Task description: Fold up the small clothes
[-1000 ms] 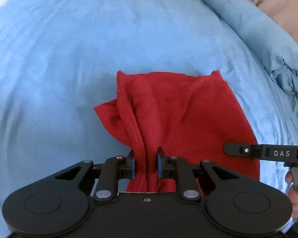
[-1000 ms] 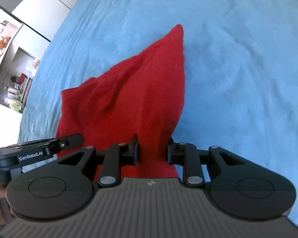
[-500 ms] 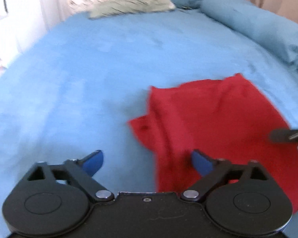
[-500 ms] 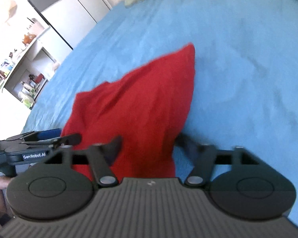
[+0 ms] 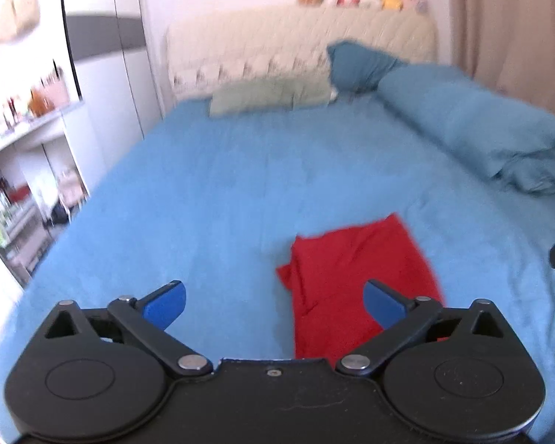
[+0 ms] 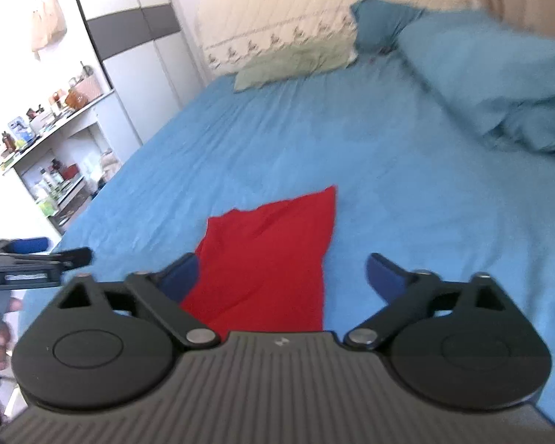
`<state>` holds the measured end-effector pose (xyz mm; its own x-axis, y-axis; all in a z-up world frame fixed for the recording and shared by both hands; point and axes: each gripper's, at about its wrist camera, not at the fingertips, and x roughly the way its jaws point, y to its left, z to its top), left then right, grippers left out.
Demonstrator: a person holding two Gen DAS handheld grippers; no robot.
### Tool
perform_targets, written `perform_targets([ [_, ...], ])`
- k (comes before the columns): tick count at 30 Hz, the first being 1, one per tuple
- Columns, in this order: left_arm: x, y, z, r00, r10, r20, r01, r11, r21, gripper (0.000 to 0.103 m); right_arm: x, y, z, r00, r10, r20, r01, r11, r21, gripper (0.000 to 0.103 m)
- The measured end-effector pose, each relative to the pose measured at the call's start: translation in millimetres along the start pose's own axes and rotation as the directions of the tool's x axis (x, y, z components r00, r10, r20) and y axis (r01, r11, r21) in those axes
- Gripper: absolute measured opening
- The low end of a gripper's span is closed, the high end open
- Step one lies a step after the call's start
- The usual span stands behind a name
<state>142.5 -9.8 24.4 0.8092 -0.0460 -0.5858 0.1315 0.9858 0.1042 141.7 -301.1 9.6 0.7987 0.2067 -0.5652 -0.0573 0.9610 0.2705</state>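
A small red garment [image 5: 355, 277] lies folded on the blue bed sheet [image 5: 211, 199], near the bed's front edge. It also shows in the right wrist view [image 6: 273, 259]. My left gripper [image 5: 273, 299] is open and empty, raised above the garment's left side. My right gripper [image 6: 281, 273] is open and empty, raised above the garment's near end. The left gripper's body [image 6: 22, 262] shows at the left edge of the right wrist view.
A rolled blue duvet [image 5: 473, 125] lies along the bed's right side. A green pillow [image 5: 270, 96] and a teal pillow [image 5: 359, 63] lie at the headboard. Shelves with clutter [image 6: 48, 148] and a wardrobe stand left of the bed.
Both grippers have let go of the red garment, opened wide and pulled up and back. The garment now lies on the sheet.
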Motion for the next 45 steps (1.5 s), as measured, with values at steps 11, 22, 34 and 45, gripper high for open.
perform_targets([
  [11,-111,-14,-44,0.999,0.010,-0.032,-0.013,0.997,-0.082,0.103,-131,66,-39,0.984,-0.178,-0.008,0.176,0.980,-0.096,0.103],
  [22,-130,-23,-84,0.998,0.036,-0.047,-0.039,0.997,-0.067,0.103,-138,74,-100,0.959,-0.270,-0.090,0.258,0.958,-0.123,0.103],
  [34,-129,-38,-91,0.999,0.019,-0.039,-0.020,0.999,-0.032,0.103,-133,65,-103,0.952,-0.291,-0.095,0.281,0.953,-0.112,0.103],
  [45,-130,-40,-90,0.999,0.030,-0.029,-0.031,0.999,-0.024,0.103,-134,64,-103,0.950,-0.297,-0.095,0.287,0.952,-0.110,0.103],
])
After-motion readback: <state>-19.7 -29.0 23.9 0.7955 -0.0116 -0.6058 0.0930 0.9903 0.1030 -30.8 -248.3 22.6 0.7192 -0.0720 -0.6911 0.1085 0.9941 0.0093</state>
